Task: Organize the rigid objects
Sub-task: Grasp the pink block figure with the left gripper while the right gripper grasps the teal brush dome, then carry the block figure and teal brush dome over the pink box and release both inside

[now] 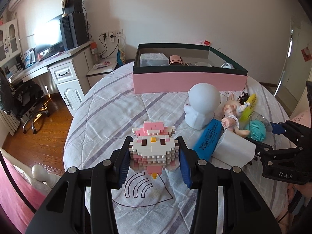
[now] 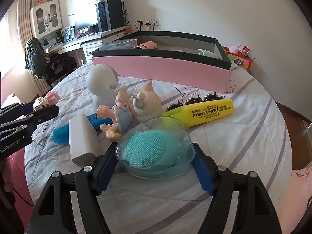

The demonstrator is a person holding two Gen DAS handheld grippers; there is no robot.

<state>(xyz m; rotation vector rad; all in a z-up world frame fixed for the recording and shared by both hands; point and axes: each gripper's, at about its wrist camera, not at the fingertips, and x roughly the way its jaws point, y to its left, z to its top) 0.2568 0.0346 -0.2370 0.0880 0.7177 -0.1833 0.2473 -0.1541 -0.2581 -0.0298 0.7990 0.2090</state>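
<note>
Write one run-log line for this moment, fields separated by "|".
left claw shut on brick figure | right claw around clear brush case, grip unclear | pink box open | on bed

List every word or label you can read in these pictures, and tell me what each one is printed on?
"POINT LINER" and "POINT COLOR": yellow highlighter; its smaller lines are too small to read.
"POINT LINER": blue highlighter.
"DAS": right gripper body, seen from the left camera.
"GenRobot.AI", first letter cut off: left gripper body.
Desk items and wall stickers: too blurred.
</note>
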